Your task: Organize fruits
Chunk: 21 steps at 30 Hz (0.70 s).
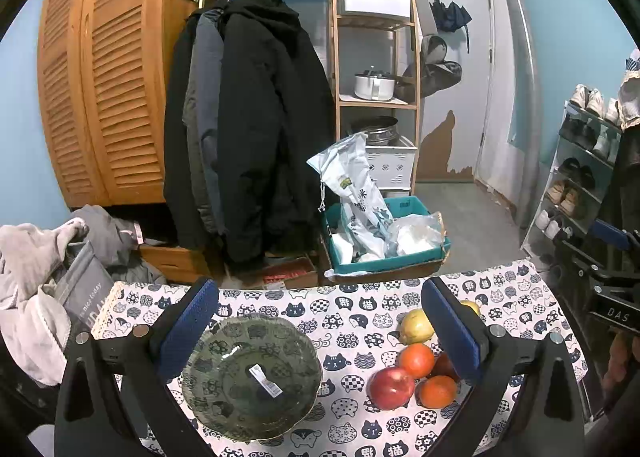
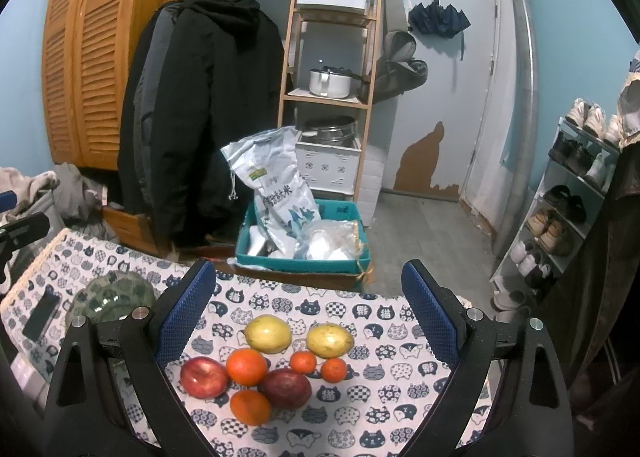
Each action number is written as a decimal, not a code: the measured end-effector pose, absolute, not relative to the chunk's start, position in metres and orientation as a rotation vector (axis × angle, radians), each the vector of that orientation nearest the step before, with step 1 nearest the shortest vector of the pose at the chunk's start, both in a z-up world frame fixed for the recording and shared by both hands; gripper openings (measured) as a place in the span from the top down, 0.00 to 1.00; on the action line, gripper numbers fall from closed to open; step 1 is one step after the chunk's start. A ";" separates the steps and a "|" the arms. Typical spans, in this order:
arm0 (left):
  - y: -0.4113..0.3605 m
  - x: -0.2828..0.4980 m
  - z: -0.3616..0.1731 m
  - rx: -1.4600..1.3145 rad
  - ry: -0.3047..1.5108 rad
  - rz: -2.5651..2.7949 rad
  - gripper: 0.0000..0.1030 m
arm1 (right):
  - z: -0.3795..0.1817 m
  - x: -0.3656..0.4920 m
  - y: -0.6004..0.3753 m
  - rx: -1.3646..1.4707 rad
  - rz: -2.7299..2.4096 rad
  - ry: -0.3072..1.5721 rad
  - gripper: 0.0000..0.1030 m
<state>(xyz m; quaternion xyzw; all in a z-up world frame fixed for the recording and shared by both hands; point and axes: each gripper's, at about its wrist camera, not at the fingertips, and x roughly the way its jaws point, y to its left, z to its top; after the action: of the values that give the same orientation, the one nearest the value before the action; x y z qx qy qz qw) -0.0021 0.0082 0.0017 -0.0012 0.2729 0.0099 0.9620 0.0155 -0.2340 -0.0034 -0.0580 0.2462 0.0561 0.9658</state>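
Right now both grippers gape wide, holding nothing — left gripper [image 1: 320,331] over the green glass plate [image 1: 252,377], right gripper [image 2: 308,309] above the fruit cluster [image 2: 266,363] — apples, oranges, yellow fruits — on the cat-print tablecloth [image 2: 380,397], right of the plate.

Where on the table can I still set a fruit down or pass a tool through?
Bare cloth lies between the glass plate and the red apple, and along the far edge beyond the two yellow fruits. The plate itself is empty. It is crowded in the fruit cluster, where apples and oranges touch.
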 end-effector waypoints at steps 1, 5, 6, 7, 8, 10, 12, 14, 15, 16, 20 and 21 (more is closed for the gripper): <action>0.008 -0.002 0.001 -0.003 0.553 0.020 0.01 | -0.004 0.015 -0.233 -0.117 0.113 0.498 0.10; 0.008 -0.003 0.001 -0.003 0.554 0.021 0.01 | -0.003 0.016 -0.233 -0.119 0.113 0.500 0.10; 0.008 -0.003 0.001 -0.003 0.554 0.020 0.01 | -0.003 0.016 -0.233 -0.119 0.113 0.499 0.10; 0.008 -0.003 0.001 -0.003 0.555 0.020 0.01 | -0.003 0.016 -0.233 -0.120 0.114 0.499 0.10; 0.008 -0.003 0.001 -0.003 0.555 0.020 0.01 | -0.003 0.016 -0.233 -0.120 0.113 0.499 0.10; 0.008 -0.003 0.001 -0.003 0.554 0.020 0.01 | -0.003 0.016 -0.232 -0.120 0.113 0.499 0.10; 0.008 -0.003 0.001 -0.003 0.555 0.021 0.01 | -0.003 0.016 -0.232 -0.120 0.113 0.499 0.10; 0.008 -0.003 0.001 -0.004 0.554 0.020 0.01 | -0.003 0.016 -0.232 -0.121 0.113 0.500 0.10; 0.008 -0.003 0.000 -0.003 0.555 0.020 0.01 | -0.003 0.016 -0.232 -0.122 0.113 0.500 0.10; 0.008 -0.003 0.000 -0.002 0.555 0.021 0.01 | -0.003 0.016 -0.231 -0.121 0.112 0.500 0.10; 0.008 -0.004 0.000 -0.005 0.556 0.018 0.01 | -0.003 0.015 -0.232 -0.123 0.113 0.500 0.10; 0.007 -0.004 0.000 -0.004 0.555 0.019 0.01 | -0.003 0.015 -0.232 -0.123 0.113 0.500 0.10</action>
<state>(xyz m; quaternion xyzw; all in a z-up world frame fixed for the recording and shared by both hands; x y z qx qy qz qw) -0.0037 0.0075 -0.0003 -0.0020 0.2741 0.0095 0.9616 0.0153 -0.2319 -0.0030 -0.0608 0.2473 0.0560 0.9654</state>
